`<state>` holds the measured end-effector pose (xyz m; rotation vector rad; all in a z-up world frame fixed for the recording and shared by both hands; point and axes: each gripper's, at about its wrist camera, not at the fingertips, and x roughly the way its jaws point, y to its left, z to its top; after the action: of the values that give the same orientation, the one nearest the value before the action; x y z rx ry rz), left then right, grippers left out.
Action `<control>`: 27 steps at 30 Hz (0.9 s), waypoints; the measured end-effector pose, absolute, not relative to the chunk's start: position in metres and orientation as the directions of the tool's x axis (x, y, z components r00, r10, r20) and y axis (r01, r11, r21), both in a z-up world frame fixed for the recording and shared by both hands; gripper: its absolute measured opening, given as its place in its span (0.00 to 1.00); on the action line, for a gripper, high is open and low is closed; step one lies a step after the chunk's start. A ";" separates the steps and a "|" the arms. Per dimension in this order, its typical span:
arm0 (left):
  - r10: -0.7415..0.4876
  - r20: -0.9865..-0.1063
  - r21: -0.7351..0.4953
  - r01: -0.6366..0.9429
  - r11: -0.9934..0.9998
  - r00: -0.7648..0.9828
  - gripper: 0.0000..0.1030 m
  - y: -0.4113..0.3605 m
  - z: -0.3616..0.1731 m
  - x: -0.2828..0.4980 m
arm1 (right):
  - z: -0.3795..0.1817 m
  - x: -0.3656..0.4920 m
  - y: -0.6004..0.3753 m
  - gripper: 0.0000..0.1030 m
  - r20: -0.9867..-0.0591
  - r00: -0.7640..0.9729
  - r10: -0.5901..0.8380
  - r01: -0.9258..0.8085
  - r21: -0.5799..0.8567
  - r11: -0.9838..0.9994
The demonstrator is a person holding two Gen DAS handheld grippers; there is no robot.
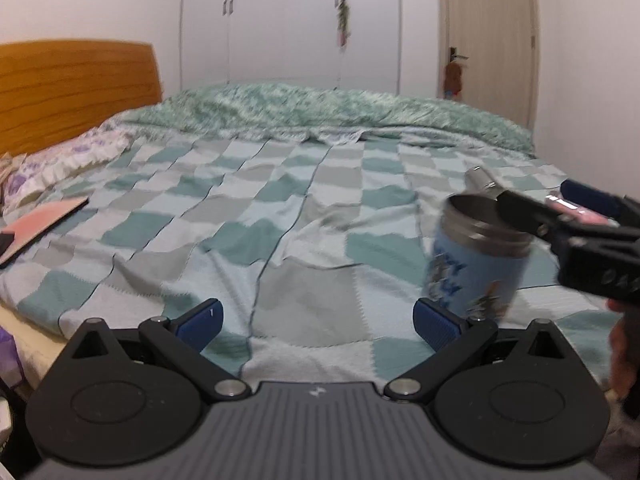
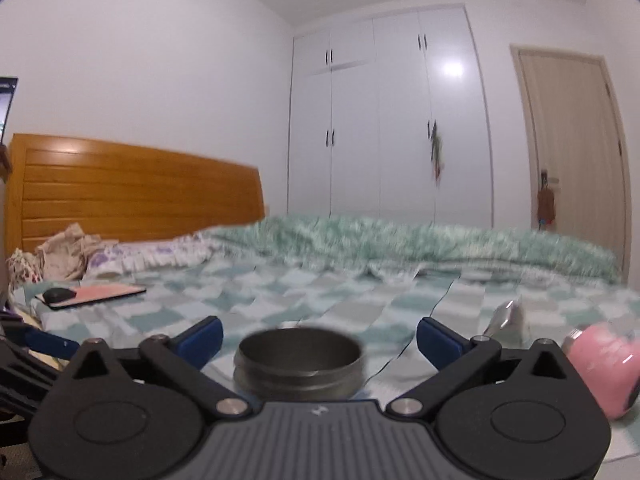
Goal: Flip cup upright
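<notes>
1. Bedroom: wooden headboard (image 1: 76, 92) far left, white wardrobe (image 1: 288, 20) centre back, beige door (image 1: 492, 40) right.
2. Checked teal-and-grey blanket (image 1: 248, 216) across the bed, ruffled green duvet (image 1: 320, 112) bunched along its far side.
3. Left edge of bed: floral pillow (image 1: 60, 164), then pink flat pad (image 2: 108, 291) with black mouse (image 2: 59, 295) on it.
4. Left gripper (image 1: 318, 322): blue pads spread wide, nothing between them, hovering over the near bed edge. Open blanket ahead across the middle.
5. Blue cup (image 1: 476, 256) right of centre, mouth up and tilted slightly, steel threaded rim showing. Base hidden behind the left gripper's right pad; whether it touches the blanket cannot be told.
6. Cup print: cartoon graphic plus white lettering, motion-blurred, unreadable.
7. Right gripper (image 1: 532, 204) comes in from the right edge, one black finger (image 1: 520, 212) crossing the cup rim. From its own camera the rim (image 2: 300, 360) sits low between wide-spread blue pads with a gap on both sides, so released, not clamping.
8. Small steel piece (image 1: 482, 180) lying just behind the cup.
9. Pink cup (image 2: 600, 372) on its side at the far right, near the bed's right edge.
10. Small white logo mark on each gripper body, no readable text.
</notes>
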<state>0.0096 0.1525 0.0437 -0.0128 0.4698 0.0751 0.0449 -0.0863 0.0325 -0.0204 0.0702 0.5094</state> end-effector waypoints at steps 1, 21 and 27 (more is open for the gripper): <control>0.061 -0.439 0.010 -0.063 0.998 0.896 1.00 0.147 0.046 0.007 | 0.038 0.038 -0.096 1.00 -0.057 0.873 0.484 -0.485 -0.009 0.874; -0.047 -0.113 0.007 0.048 0.999 0.993 1.00 0.028 0.019 -0.055 | 0.005 -0.057 -0.255 1.00 -0.132 0.958 0.253 -0.268 -0.108 0.957; -0.021 -0.098 0.039 0.025 0.999 0.995 1.00 0.017 0.002 -0.059 | -0.020 -0.066 -0.266 1.00 -0.113 0.968 0.224 -0.238 -0.134 0.962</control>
<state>-0.0585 0.0168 0.0023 0.0401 0.0976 -0.0231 -0.0658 -0.2656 -0.0199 -0.1478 0.0972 0.2341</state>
